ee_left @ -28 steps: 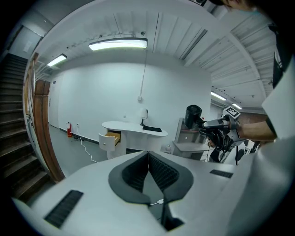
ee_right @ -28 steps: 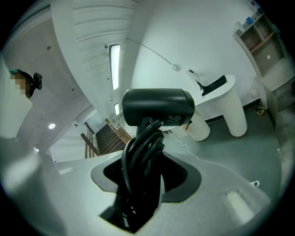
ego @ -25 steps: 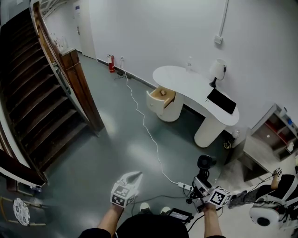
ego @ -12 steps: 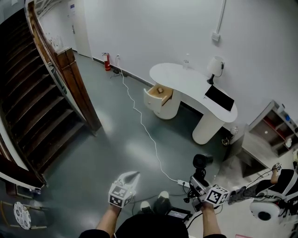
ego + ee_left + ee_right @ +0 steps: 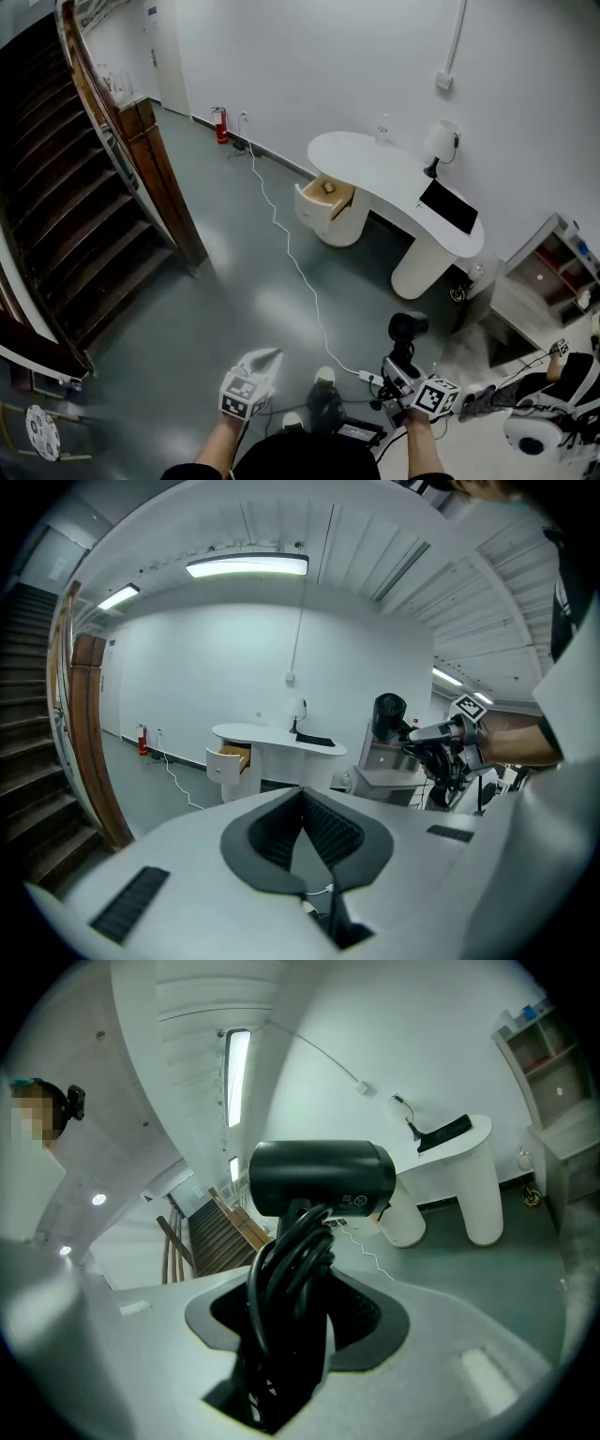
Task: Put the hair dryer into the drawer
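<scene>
Right claw point(image 5: 292, 1283) clamped round hair dryer point(image 5: 321, 1177) handle, barrel above, left claw point(image 5: 302, 794) closed, empty

left gripper point(image 5: 271, 355), right gripper point(image 5: 401, 367): pale grey shells, dark pads point(image 5: 330, 832) | cubes point(image 5: 242, 395): black-white square markers

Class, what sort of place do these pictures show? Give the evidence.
Probably a bare indoor hall or studio: a wooden staircase, a white desk with an open drawer, and a fire extinguisher by the wall.
</scene>
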Available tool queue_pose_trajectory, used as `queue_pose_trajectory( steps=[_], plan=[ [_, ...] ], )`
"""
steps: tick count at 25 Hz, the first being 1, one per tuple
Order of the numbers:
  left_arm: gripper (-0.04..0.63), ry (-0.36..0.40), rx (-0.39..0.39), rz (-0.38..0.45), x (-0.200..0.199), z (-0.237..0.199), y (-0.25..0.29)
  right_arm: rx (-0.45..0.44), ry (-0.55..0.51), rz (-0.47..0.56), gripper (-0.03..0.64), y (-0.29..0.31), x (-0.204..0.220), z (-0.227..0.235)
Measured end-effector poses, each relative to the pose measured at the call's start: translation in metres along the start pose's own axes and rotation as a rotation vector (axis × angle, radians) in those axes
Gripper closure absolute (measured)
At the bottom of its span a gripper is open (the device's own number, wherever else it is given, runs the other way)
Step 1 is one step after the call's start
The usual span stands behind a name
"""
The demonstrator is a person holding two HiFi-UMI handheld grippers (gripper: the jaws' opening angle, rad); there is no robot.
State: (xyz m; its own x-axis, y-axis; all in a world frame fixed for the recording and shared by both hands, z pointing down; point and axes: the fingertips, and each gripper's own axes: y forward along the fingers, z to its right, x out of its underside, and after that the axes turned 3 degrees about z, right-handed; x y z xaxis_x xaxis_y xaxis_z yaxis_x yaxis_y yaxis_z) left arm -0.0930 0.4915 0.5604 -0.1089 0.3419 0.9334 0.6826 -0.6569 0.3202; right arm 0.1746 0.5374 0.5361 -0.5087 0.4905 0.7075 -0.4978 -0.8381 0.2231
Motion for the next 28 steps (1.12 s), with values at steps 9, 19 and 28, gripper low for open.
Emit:
queue_pose_trajectory(
  steps=[9,19,28],
  plan=[
    [0.583,-0.003,-0.005,-0.017,-0.014,-0.031,0.041,-0.001,-0.015,-0.013,0.425,0.051,-0.029,0.019],
    [0.583,-0.016,-0.026,-0.030,-0.051,-0.059,0.112,-0.003,-0.019,-0.047,0.425,0.106,-0.086,0.055],
    [0.583,-0.025,-0.087,-0.020,-0.084,-0.089,0.165,-0.032,-0.053,-0.073,0.425,0.162,-0.145,0.092]
  ],
)
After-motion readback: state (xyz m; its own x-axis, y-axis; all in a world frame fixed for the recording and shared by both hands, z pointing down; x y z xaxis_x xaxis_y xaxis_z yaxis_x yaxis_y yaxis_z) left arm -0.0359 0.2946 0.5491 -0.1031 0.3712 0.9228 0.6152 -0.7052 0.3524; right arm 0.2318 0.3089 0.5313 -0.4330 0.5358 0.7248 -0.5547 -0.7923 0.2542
